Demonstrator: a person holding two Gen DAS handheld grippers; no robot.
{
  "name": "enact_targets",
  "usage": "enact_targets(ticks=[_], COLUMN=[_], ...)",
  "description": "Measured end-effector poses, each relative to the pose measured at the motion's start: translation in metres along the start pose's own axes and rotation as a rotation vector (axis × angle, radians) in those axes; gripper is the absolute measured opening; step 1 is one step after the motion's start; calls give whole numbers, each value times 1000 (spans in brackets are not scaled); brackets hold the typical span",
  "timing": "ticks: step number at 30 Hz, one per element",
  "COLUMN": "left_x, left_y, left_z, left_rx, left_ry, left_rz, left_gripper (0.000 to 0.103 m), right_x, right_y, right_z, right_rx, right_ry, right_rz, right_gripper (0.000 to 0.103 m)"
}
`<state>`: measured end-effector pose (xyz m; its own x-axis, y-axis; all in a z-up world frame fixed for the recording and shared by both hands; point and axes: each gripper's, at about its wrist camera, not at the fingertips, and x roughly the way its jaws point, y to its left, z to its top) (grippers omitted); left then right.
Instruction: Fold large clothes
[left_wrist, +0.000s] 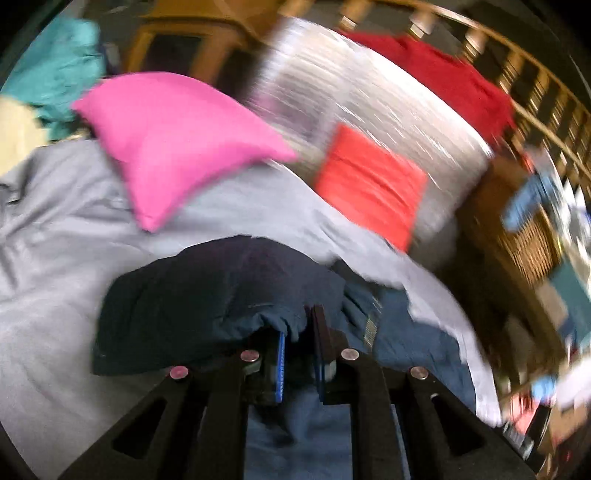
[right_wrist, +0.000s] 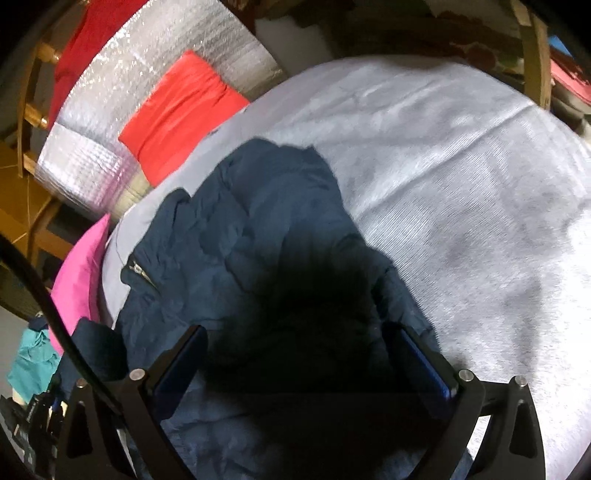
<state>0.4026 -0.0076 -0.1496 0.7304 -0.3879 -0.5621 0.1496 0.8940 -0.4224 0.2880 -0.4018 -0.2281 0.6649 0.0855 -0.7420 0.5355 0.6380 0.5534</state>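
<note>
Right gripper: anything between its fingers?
Yes. In the right wrist view the right gripper is open, and the navy jacket on the grey sheet lies between its fingers, not visibly pinched.

- Left gripper (left_wrist: 300, 332): black angular finger arms, round silver screw heads, blue pads on the inner faces.
- Right gripper (right_wrist: 301, 362): black arms with triangular cut-outs, silver screws, blue pads.

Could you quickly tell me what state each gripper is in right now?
Left gripper: shut on the dark navy crumpled fabric garment.
Right gripper: open, poised over the same garment, gripping nothing.
</note>
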Motion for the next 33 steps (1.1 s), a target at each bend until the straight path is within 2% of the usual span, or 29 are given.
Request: enact_targets(ticks=[2, 4, 6, 8, 10, 11, 12, 14, 16, 19, 22, 26, 28, 31, 33], left_x=[20, 47, 64, 62, 45, 32, 21, -2, -24, -43, -47, -29, -17, 1, 7], left_y=[-22, -35, -37, -34, -29, -25, -20, -10, 3, 36, 80, 126, 142, 155, 162], left_z=[-17, -39, -53, -60, -62, -63, -66, -69, -67, -54, -45, -49, -55, -59, -61], left_rx=[54, 92, 87, 79, 66, 43, 19, -23, -45, -124, -293, -518, -623, -727, -788], left_ry=[79, 188, 279, 322, 328, 332, 334, 321, 300, 216, 179, 191, 195, 207, 199], left_rz=[-2, 28, 40, 27, 18, 6, 1, -27, -47, 3, 21, -40, -90, -181, -196], left_gripper=[13, 14, 26, 30, 39, 55, 69, 70, 70, 70, 71, 71, 71, 70, 71], right_x=[-13, -29, -38, -42, -38, -38, -37, -33, -30, -19, -2, 29, 33, 34, 34], right_y=[5, 11, 15, 17, 19, 19, 23, 29, 32, 39, 39, 28, 23, 18, 19], right_z=[1, 1, 2, 2, 1, 1, -1, -5, -9, -21, -24, -25, -23, -23, -24], right_rx=[-32, -61, -92, -106, -115, -122, -135, -169, -189, -201, -191, -107, -65, -47, -58], right_ry=[-60, -144, -193, -199, -176, -164, -150, -120, -81, -30, 40, 163, 177, 184, 182], right_rz=[-9, -4, 20, 54, 99, 118, 133, 155, 178, 200, 189, 174, 193, 208, 206], right_gripper=[102, 102, 102, 102, 97, 95, 87, 75, 58, 54, 54, 55, 54, 54, 54])
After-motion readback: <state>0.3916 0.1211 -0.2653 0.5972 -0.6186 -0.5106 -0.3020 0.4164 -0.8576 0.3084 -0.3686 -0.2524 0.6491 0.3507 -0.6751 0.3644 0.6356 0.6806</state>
